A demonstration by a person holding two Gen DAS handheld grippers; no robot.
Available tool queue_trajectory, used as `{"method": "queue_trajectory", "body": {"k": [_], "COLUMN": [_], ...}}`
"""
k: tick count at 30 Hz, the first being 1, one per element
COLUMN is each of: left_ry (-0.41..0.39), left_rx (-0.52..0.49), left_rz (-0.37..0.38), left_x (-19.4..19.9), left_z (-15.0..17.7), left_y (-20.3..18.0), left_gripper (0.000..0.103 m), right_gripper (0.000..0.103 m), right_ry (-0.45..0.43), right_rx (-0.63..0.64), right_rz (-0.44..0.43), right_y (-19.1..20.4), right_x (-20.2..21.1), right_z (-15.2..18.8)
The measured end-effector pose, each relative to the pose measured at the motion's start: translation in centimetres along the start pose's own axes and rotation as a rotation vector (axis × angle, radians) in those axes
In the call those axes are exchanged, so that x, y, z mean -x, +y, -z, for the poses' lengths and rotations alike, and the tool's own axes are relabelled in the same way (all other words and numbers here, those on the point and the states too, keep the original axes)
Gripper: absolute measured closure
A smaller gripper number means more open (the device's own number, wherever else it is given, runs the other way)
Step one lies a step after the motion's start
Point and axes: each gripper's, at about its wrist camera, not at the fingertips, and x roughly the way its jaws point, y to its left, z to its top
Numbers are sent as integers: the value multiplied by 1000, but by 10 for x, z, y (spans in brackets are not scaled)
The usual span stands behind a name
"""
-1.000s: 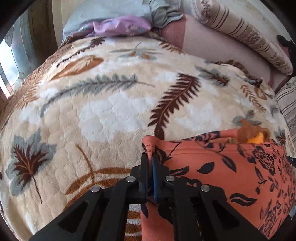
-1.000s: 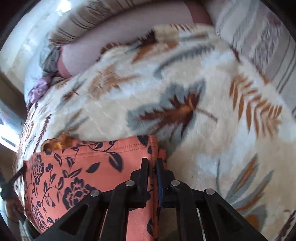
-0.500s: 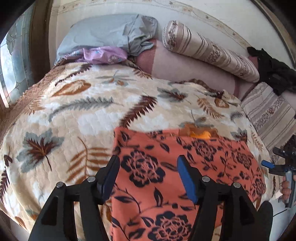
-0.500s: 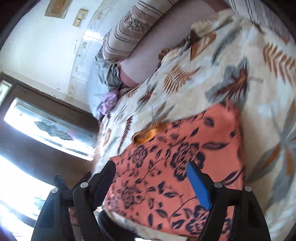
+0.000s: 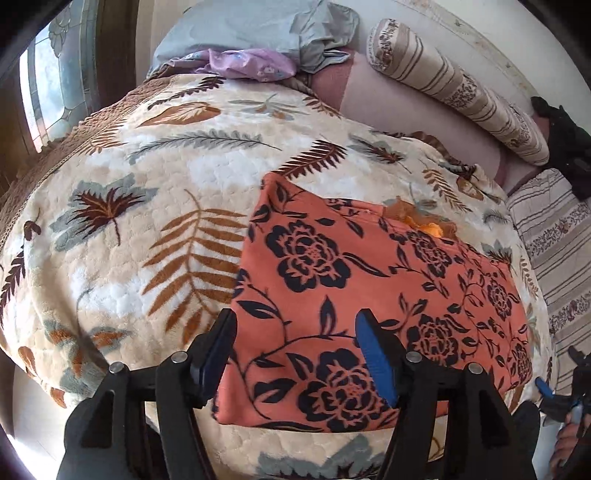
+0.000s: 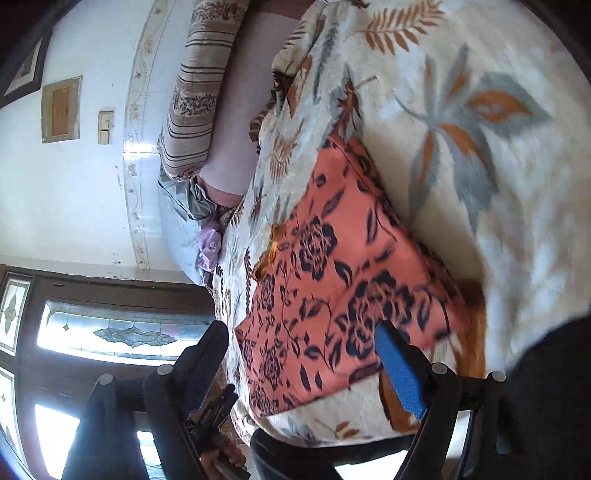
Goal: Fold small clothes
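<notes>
An orange garment with dark blue flowers [image 5: 369, 280] lies folded flat on the leaf-patterned blanket [image 5: 147, 229]. A small orange-yellow bit of fabric [image 5: 432, 227] shows at its far edge. My left gripper [image 5: 295, 325] hovers open over the garment's near left part, with nothing between its pads. In the right wrist view the garment [image 6: 332, 266] appears tilted. My right gripper [image 6: 301, 332] is above its near edge; its jaws are opening and nothing is between them. The other gripper [image 6: 214, 413] and the hand holding it show low in that view.
A striped bolster [image 5: 454, 88], a pink cushion [image 5: 406, 114], a grey pillow [image 5: 258, 26] and a purple cloth [image 5: 251, 64] lie at the head of the bed. A black cloth [image 5: 565, 140] sits far right. The blanket drops off at the near edge; a window [image 5: 55, 81] is left.
Both grippers were shut on the garment's far corners; they have let go, opened and drawn back. The garment now lies flat. The right wrist view has rolled.
</notes>
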Motion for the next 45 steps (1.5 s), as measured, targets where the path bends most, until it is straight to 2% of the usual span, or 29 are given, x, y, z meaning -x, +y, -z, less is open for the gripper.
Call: {"method": "queue_trajectory", "body": {"k": [3,7,9,10,11,12,13,15,16,18,19,20,21,22,23,24,28,29,30,33,37,42,43,44,45], "left_ry": [22,5,6,38,96,124,73,91,92,38,16,14,44,107,142,94,95,94,92,84,86,74,71,69,67], "left_rx": [-40,-68,-105,-123,-137,-160,-216,-258,-235,-184,-175,-179,-201,-227,-246,-268,-272,-271,-273,-275,-273,-278,-280,-281,-281], "left_rz": [35,86,74,43,-3,-27,-50,-81,-56,9,19,14,-5,-27,-43,-48,-52,-47,-46,-44,-39,-31,-30,-29,-28], "left_x": [-7,-16,-28,-40,-58,-70,-69,-64,-58,-41,-37,-37,-45,-61,-74,-72,-72,-73,-73,-74,-72,-72,-72,-72,-72], "left_z": [3,4,7,11,16,21,24,23,19,13,12,12,15,19,24,26,26,26,26,27,28,29,29,29,30], "left_y": [-25,-55,-65,-68,-68,-69,-74,-83,-82,-79,-79,-79,-80,-81,-80,-82,-84,-83,-83,-83,-82,-81,-81,-81,-81], "left_gripper": [35,35,29,27,28,28,27,27,27,27,27,27,26,26,24,23,22,22,22,22,22,21,21,21,21], "right_gripper": [18,18,19,25,69,97,94,94,94,92,86,72,60,54,50,49,37,30,29,28,28,29,36,69,84], "right_ry": [6,-64,-113,-129,-123,-109,-114,-159,-183,-202,-188,-140,-88,-90,-94,-104,-171,-174,-158,-55,30,123,135,138,144], "right_rx": [-71,-170,-192,-177,-114,-59,-27,86,110,115,100,70,36,37,52,72,169,201,223,254,244,271,302,310,308], "right_rz": [30,55,30,39,89,137,169,229,232,269,321,350,334,295,302,298,245,236,232,205,261,322,353,391,388], "right_y": [-22,-44,-48,-46,-38,-30,-24,-1,5,4,-4,-15,-26,-29,-25,-20,11,16,22,27,22,22,25,27,31], "right_x": [-17,-34,-35,-33,-36,-39,-37,-25,-18,-13,-17,-24,-28,-22,-14,-4,32,34,30,-4,-60,-115,-122,-125,-127], "right_z": [10,1,-3,-5,-7,-9,-9,-3,0,3,3,1,1,2,2,2,-20,-32,-45,-95,-151,-177,-177,-178,-178]}}
